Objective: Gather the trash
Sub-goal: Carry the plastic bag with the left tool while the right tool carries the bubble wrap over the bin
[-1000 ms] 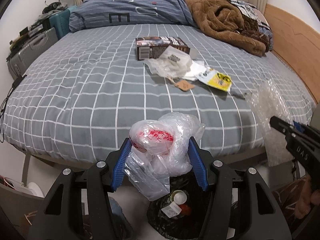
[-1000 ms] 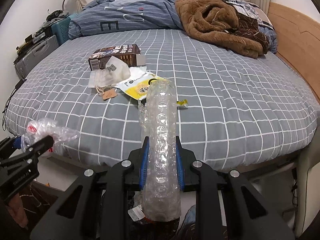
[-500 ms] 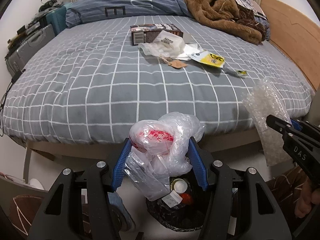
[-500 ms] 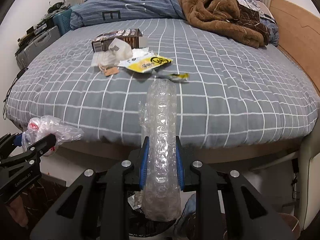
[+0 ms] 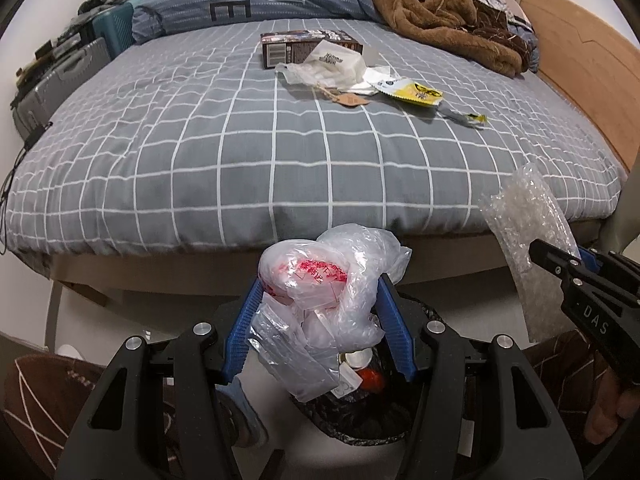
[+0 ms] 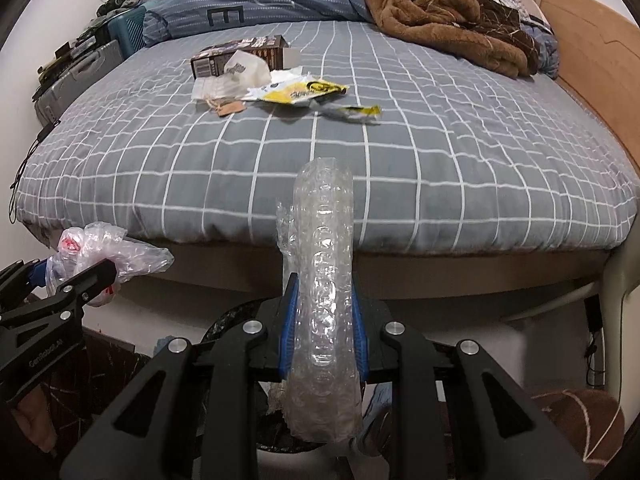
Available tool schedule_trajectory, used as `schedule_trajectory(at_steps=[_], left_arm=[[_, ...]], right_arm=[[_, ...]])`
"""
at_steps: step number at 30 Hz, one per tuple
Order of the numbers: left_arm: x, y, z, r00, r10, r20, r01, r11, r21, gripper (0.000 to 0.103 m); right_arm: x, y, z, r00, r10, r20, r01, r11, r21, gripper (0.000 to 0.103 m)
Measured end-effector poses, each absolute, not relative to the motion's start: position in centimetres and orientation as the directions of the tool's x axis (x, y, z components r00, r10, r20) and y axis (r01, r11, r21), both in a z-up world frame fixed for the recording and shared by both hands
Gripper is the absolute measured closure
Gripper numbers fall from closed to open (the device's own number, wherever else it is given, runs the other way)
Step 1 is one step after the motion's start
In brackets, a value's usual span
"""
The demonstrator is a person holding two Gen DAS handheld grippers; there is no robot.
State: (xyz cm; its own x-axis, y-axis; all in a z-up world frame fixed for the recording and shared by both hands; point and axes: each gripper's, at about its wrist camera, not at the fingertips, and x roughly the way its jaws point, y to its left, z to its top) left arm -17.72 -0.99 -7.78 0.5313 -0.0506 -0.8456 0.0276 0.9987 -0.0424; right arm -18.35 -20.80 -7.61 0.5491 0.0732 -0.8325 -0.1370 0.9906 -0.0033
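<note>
The left gripper [image 5: 320, 320] clamps one plastic bag [image 5: 332, 292]; the right gripper [image 6: 322, 320] clamps one bubble wrap [image 6: 324, 280]; one bin [image 5: 360, 412] sits below both.

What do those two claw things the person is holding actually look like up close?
Both are matte black frames with silver bolt heads and blue ribbed pads inside the fingers. The left claw shows white "GenRoboAI" lettering along its side in the right wrist view; the right claw reads "DAS" in the left wrist view. No cables show.
</note>
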Motion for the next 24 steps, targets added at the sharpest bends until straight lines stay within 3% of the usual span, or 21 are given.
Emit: schedule_trajectory(at_steps=[24], left_arm=[[-19.9,-0.6,-12.0,0.453,-0.045,-0.890,-0.005,0.999,-0.054,0.047]], right_arm=[[-20.5,-19.5,-12.8,0.430,0.101,-0.897,-0.161,0.986,0.034,0.080]])
